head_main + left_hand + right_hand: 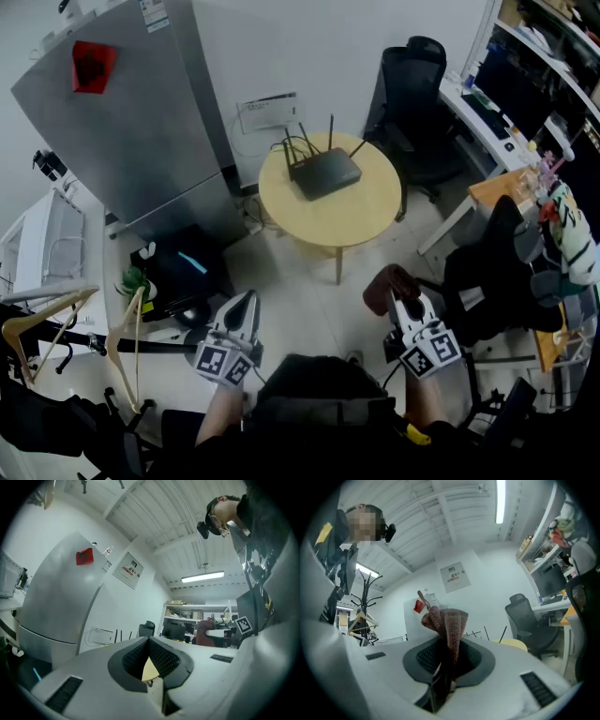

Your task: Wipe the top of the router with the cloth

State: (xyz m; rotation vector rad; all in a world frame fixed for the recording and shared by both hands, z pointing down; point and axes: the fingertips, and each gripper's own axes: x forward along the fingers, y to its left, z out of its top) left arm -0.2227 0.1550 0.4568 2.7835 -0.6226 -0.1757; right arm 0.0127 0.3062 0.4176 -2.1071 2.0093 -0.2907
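Dressed in a black top (319,398), with a yellow trim (417,433) by the right sleeve. Dark camera unit (205,527) worn on the head. In each hand, a smooth moulded tool in pale grey. For the left gripper (246,302), a shell tapering to a point, capped at the rear by a white cube (225,364) printed with black square markers. For the right gripper (403,302), the same make and colour, with its own marker cube (431,354) behind. Seen close, broad rounded grey housings with dark rectangular slots (65,693) to either side. Black fingers (133,659), finely ribbed on the inner faces, set in a dark collar.
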